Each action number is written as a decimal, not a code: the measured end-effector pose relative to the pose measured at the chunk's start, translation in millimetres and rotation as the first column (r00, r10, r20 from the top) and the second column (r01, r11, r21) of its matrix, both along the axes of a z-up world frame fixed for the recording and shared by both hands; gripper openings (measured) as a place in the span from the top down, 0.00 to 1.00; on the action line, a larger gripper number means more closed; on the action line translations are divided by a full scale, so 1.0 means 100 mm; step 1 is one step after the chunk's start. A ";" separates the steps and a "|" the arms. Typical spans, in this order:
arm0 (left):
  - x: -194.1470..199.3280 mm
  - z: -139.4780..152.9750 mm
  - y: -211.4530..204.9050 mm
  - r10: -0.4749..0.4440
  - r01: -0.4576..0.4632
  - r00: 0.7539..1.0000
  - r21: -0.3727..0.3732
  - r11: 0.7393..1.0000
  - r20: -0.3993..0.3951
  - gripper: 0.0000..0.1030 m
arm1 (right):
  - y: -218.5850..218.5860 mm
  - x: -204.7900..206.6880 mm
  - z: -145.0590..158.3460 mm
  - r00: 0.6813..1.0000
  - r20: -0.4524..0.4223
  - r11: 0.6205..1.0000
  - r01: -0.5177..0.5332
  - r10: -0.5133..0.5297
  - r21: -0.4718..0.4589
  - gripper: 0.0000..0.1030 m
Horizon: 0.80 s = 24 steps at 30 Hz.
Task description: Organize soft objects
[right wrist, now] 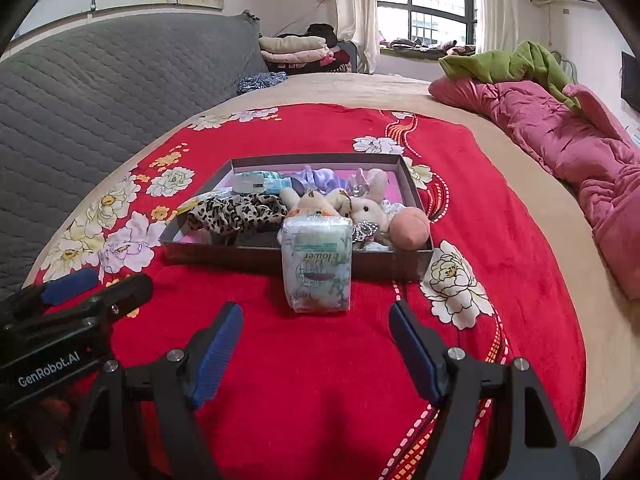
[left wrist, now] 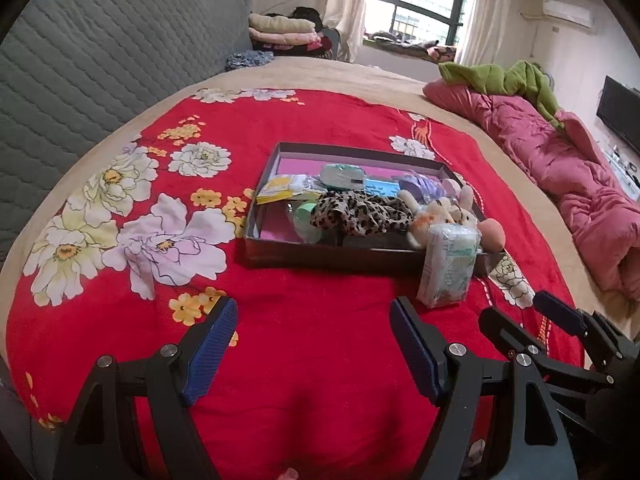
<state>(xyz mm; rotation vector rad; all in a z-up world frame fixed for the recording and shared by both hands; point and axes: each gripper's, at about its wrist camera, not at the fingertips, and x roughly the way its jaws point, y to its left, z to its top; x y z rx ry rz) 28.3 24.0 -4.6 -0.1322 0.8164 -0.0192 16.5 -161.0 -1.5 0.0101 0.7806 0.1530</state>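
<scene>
Both grippers hover over the red blanket (right wrist: pixel 320 380), left gripper (left wrist: pixel 314 344) and right gripper (right wrist: pixel 316 350) fingers spread wide, holding nothing; the tissue pack (right wrist: pixel 317 266) stands just ahead of the right fingers, leaning against the box (right wrist: pixel 256 254) of soft things

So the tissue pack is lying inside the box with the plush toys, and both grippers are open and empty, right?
Not quite. The tissue pack is outside the box, leaning against its near wall on the red blanket, as the right wrist view shows. Both grippers, left and right, are open and empty.
</scene>
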 end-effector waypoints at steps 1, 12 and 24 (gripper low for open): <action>0.00 0.00 0.00 0.000 0.000 1.000 -0.001 1.000 0.002 0.23 | -0.01 0.00 -0.02 1.000 -0.007 1.000 0.002 -0.002 0.004 0.27; 0.01 -0.14 -0.09 -0.013 0.014 0.999 0.013 1.000 -0.039 0.23 | -0.08 0.01 -0.14 0.999 -0.025 0.999 0.035 -0.035 0.004 0.27; 0.06 -0.32 -0.14 -0.014 0.016 0.997 0.028 0.999 -0.069 0.23 | -0.08 0.04 -0.27 0.999 -0.041 0.999 0.033 -0.033 -0.004 0.27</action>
